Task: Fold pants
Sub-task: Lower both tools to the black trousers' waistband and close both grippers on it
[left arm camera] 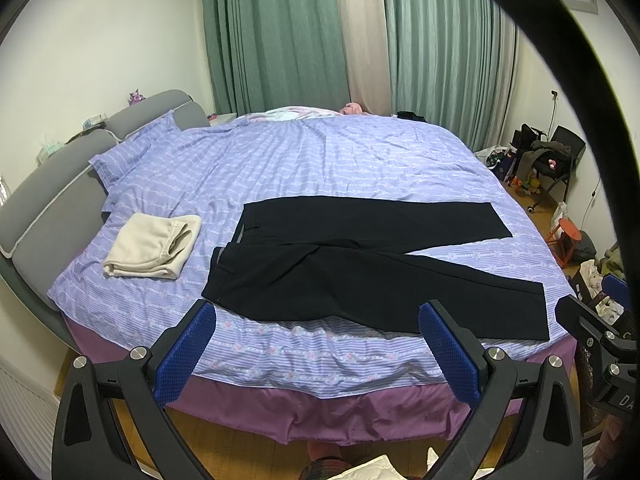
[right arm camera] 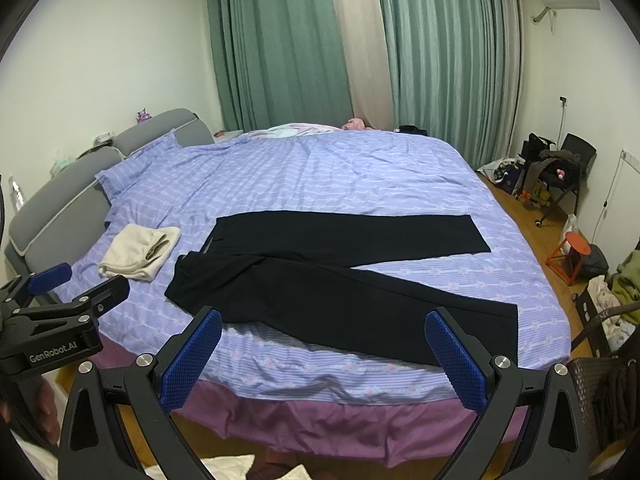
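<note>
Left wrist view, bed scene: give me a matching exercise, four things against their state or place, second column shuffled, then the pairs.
Things:
1. black pants
2. cream garment
3. left gripper
4. orange stool

States or places:
A. on the floor past the foot of the bed
B. open and empty, short of the bed's near edge
C. spread flat, legs splayed apart
D. folded, lying beside the pants' waistband

Pairs: 1-C, 2-D, 3-B, 4-A
</note>
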The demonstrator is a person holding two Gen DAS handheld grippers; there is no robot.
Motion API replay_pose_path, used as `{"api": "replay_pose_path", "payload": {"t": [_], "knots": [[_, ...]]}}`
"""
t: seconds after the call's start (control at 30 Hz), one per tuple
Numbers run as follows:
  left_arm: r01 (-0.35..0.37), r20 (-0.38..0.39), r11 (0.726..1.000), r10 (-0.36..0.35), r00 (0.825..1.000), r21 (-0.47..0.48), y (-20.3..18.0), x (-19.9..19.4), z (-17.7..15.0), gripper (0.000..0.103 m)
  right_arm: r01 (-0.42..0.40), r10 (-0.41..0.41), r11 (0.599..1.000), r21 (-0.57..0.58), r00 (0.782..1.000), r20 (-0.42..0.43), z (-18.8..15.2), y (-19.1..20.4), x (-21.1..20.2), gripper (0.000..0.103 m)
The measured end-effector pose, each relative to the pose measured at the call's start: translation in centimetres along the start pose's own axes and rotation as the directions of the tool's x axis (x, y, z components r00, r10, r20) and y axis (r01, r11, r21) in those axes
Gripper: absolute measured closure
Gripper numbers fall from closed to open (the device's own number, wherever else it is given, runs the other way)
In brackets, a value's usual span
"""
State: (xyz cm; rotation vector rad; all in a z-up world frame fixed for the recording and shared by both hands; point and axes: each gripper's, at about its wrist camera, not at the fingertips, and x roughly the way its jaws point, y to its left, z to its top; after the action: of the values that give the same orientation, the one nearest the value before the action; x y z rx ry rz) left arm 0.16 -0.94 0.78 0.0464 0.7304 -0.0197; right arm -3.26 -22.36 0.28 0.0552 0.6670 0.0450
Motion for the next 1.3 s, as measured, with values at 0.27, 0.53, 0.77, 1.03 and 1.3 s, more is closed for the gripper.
{"api": "replay_pose_path", "payload": {"t": [0.27, 0.53, 0.77, 1.03, 1.3], "knots": [[0.000, -0.015, 1.000, -0.001, 1.000, -0.014, 1.3, 0.8, -0.4, 0.000, 0.010, -0.010, 1.000, 0.000, 1.000, -0.018, 0.3, 1.1, 1.0, 0.001], [-0.052, -0.050, 0.995, 0.048, 0.998, -0.082, 6.2, 4.5, -0.4, 0.000, 0.017, -0.015, 1.000, 0.016, 0.998, -0.064, 0.7, 3.6, 4.9, 0.001], [-0.088, -0.074, 0.993, 0.082, 0.994, -0.074, 11.0, 10.1, 0.5, 0.000, -0.047, 0.063, 0.994, 0.100, 0.985, -0.162, 0.9, 7.4, 12.6, 0.001], [-0.073, -0.145, 0.996, 0.065, 0.987, -0.047, 15.6, 18.0, 0.0, 0.000, -0.049, 0.085, 0.990, 0.133, 0.958, -0.275, -0.5, 12.2, 22.2, 0.001], [0.002, -0.294, 0.996, -0.029, 0.955, -0.093, 19.1, 27.1, -1.8, 0.001, -0.024, 0.077, 0.989, 0.143, 0.924, -0.374, -2.7, 15.4, 30.0, 0.005]]}}
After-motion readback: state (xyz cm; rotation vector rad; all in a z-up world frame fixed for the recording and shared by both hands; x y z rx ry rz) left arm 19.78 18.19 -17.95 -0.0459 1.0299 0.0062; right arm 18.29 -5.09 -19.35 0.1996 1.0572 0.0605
